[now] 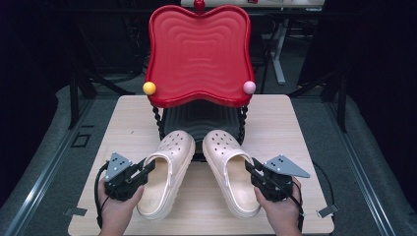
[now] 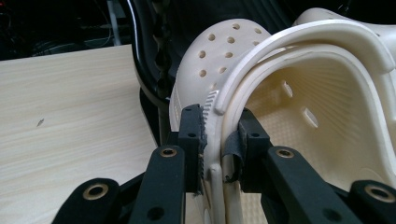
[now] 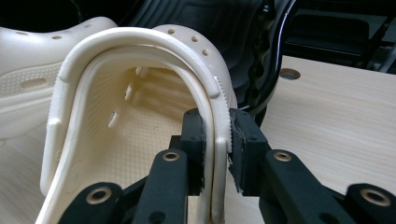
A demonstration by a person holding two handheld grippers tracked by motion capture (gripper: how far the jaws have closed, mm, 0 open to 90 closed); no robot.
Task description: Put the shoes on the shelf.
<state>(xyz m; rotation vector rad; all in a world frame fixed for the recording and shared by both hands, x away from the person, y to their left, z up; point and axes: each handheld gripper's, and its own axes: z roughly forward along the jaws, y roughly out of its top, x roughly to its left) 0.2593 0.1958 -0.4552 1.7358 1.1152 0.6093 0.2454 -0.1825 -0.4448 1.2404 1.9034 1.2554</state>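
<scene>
Two cream clogs lie on the pale wooden worktop (image 1: 123,123), just in front of a red two-tier rack (image 1: 199,54), which serves as the landmark here. The left clog (image 1: 164,172) has its perforated toe pointing toward the rack's black lower shelf (image 1: 196,120), its heel end toward the person. The right clog (image 1: 230,169) lies just beside it, toe likewise at the shelf's front edge, the two toes close and the heels spread apart.

The left gripper (image 1: 147,169), held in the person's left hand (image 1: 117,209), has its jaws clamped on the outer side wall of the left clog; the left gripper view shows the wall and heel strap pinched between the pads. The right gripper (image 1: 250,167), in the right hand (image 1: 280,206), has its jaws clamped on the outer side wall of the right clog, the pads pressing both faces of the rim.

A yellow ball (image 1: 149,88) and a pink ball (image 1: 249,87) cap the front corners of the rack's upper tray.
</scene>
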